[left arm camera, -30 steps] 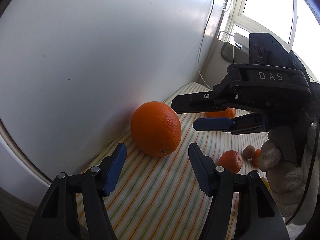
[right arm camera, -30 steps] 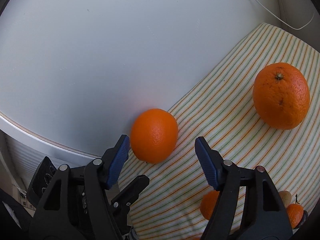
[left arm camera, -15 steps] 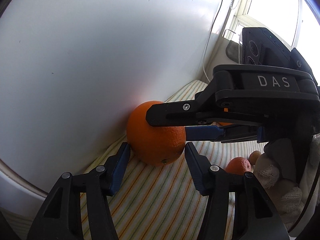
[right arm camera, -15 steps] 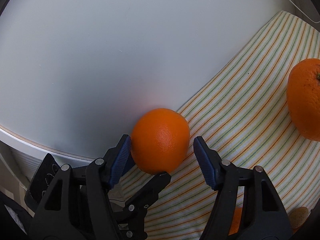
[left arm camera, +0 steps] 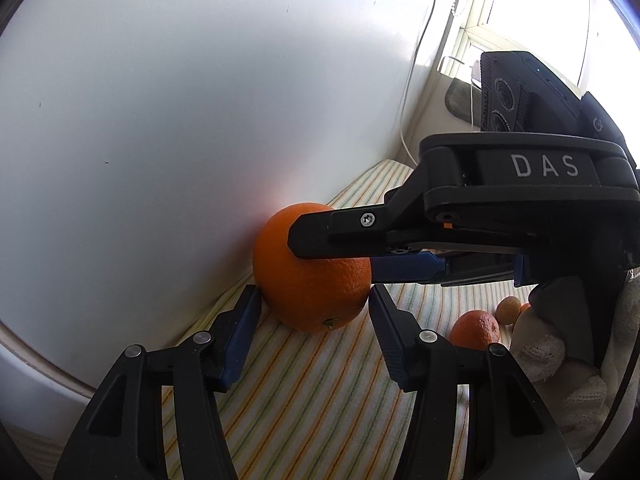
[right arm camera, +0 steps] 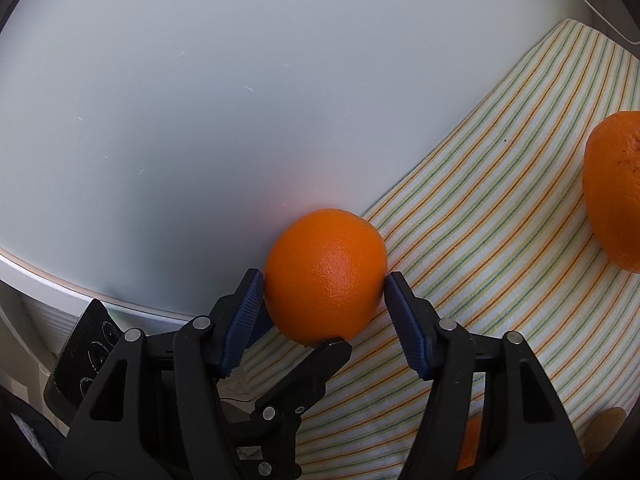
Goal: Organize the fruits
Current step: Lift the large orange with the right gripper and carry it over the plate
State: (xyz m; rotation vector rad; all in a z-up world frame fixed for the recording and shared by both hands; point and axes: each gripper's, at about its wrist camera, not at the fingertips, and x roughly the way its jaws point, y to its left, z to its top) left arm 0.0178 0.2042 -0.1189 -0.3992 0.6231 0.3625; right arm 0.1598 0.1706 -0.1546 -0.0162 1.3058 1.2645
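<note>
We see both grippers gathered round the same large orange (left arm camera: 308,280), which sits on the striped cloth (left arm camera: 320,392) right against the white wall (left arm camera: 160,120), its stem end low and toward the left wrist camera.

Our right gripper (right arm camera: 325,288) has its jaws closing on this orange (right arm camera: 325,276). In the right wrist view the blue pads (right arm camera: 246,304) stand at the fruit's two sides, each at or just touching the peel; we cannot tell whether they press yet. From the left wrist view this gripper (left arm camera: 332,256) comes in from the right, its upper black finger lying across the top of the orange and a blue pad meeting the fruit's right side. A hand in a white knitted glove (left arm camera: 560,368) carries it.

Our left gripper (left arm camera: 314,312) holds its jaws at a middling width. The orange lies just beyond and partly between the tips, the left pad (left arm camera: 240,336) near its lower left and the right pad near its lower right, with a sliver of cloth showing on each side, so they do not grip it. In the right wrist view one black finger of the left gripper (right arm camera: 316,364) pokes up under the orange.

A second large orange (right arm camera: 616,192) rests on the cloth well apart, at the right edge of the right wrist view. Farther right in the left wrist view sit a small mandarin (left arm camera: 474,330) and, just beside it, a small tan fruit (left arm camera: 508,309) we cannot name. A white cable (left arm camera: 412,92) runs down the wall corner near a bright window (left arm camera: 540,8).
</note>
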